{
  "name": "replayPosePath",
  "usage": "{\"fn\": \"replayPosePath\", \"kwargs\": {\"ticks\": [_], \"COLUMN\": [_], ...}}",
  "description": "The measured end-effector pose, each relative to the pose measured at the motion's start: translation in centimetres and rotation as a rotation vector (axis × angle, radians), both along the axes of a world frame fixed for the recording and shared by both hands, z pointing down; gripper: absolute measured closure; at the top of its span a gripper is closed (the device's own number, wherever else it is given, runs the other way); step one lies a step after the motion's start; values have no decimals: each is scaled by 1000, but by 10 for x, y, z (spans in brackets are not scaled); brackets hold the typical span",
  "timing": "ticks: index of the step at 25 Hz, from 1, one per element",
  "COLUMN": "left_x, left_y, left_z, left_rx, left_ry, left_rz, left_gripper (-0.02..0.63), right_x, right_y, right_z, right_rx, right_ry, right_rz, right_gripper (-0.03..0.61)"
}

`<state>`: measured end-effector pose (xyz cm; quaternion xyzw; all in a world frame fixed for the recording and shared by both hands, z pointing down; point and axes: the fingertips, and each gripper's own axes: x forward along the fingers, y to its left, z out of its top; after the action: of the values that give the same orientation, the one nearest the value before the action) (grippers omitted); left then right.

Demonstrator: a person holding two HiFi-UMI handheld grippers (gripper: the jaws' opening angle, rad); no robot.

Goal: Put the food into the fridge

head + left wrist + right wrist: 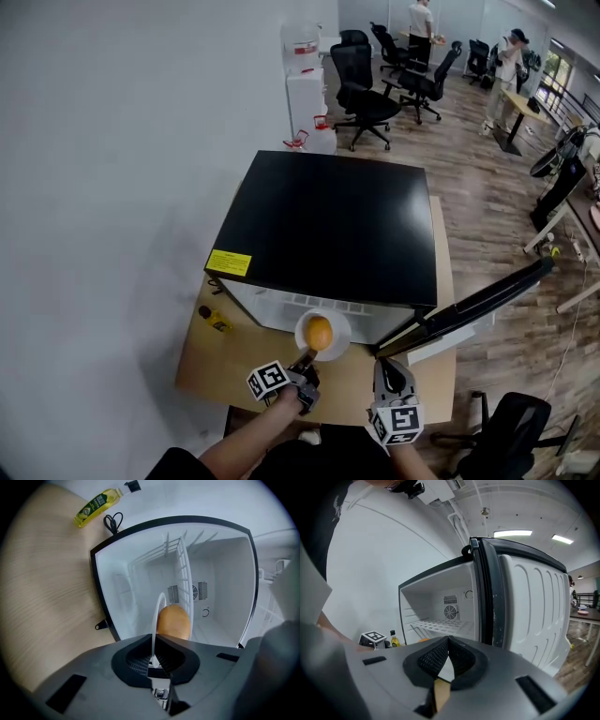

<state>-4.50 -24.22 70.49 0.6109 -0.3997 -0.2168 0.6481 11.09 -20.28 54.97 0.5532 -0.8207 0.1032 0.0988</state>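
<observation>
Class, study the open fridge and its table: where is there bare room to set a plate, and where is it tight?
Free: inside the fridge, the wire shelf and the floor under it, both bare; the table left of the fridge, around the oil bottle. Tight: the front strip, where the left gripper holds the plate beside the open door.

Bright, even indoor lighting is supplied by ceiling panels (512,533), visible in the right gripper view, and by daylight from windows (555,67) at the far right of the head view. Only soft shadows are cast on the wall (141,187). The white interior of the fridge (220,573) is rendered close to overexposure. Strong barrel distortion and black corners are present in both gripper views. The housings of the left gripper (153,644) and right gripper (448,641) nearest the lens are rendered soft.
</observation>
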Motion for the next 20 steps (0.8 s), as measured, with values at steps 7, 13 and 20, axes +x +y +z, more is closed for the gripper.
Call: {"fn": "replayPosePath", "kwargs": {"ticks": [7,13,20], "left_x": [10,27,44], "left_y": [-21,-43,-57], "left_z": [23,37,50], "left_rx": [-19,-17,-28], "left_ry": [6,8,-6], "left_rz": [10,39,81], "left_gripper": [591,591,591], "right_x": [0,-1,-3], "right_y": [-14,-25,-31], "right_z": [8,13,19], "right_rx": [-42,-47,-62], "right_ry": [-49,-22,-4], "right_rz": [9,-3,-25], "right_gripper": [518,518,518]}}
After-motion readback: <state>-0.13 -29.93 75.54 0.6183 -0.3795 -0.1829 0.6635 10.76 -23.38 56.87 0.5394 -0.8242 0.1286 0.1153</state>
